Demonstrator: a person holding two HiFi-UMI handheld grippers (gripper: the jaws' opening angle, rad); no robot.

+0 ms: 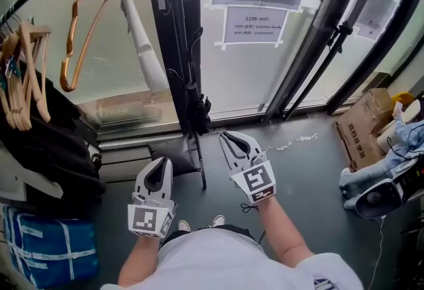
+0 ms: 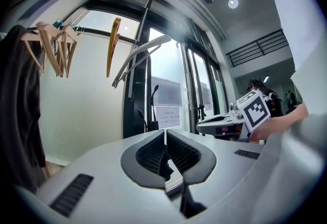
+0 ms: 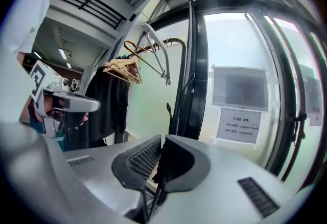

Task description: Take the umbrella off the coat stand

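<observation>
A folded black umbrella (image 1: 197, 107) hangs on the black coat stand (image 1: 173, 24) in front of the glass wall. In the left gripper view the umbrella (image 2: 153, 115) shows small beside the pole; in the right gripper view the umbrella (image 3: 172, 125) is just beyond the jaws. My right gripper (image 1: 226, 137) is shut and empty, its tip a little right of and below the umbrella. Further back and to the left, my left gripper (image 1: 161, 163) is also shut with nothing in it. Both sets of fingertips meet in their own views, the left gripper (image 2: 164, 133) and the right gripper (image 3: 162, 139).
Wooden hangers (image 1: 21, 77), a brown hanger (image 1: 78, 30) and a white hanger (image 1: 142, 47) hang on a rail at the left above a black coat (image 1: 46, 143). A blue bag (image 1: 46, 249) lies at the lower left. A cardboard box (image 1: 361, 133) and tripod legs (image 1: 331, 50) stand at the right.
</observation>
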